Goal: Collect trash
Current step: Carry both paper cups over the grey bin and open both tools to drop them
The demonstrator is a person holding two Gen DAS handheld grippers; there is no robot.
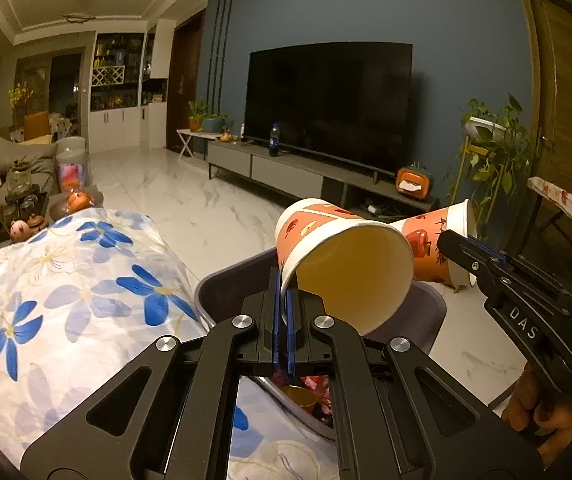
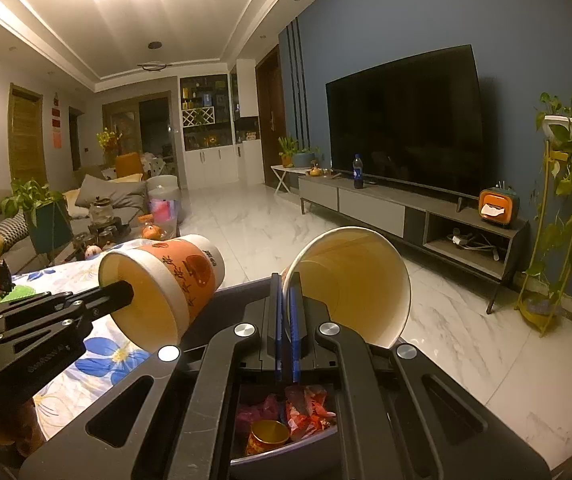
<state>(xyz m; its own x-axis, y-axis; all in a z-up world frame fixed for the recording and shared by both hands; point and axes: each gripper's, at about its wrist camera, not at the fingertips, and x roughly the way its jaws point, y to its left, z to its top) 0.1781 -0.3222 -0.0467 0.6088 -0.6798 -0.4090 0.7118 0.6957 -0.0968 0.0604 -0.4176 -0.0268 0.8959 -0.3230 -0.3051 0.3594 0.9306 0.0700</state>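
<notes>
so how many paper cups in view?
2. One paper cup pinched at its rim by the left gripper, the other cup by the right gripper, both over the trash bin.

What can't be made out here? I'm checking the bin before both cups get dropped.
- Bin contents: both views show only a slice through the tongs' frame; wrappers and a gold cup show, the fill level doesn't.
- Bin rim: the left cup and left tongs cover its middle.
- Right cup grip, left view: partly behind the left cup.
- Bottle label: too small.
</notes>
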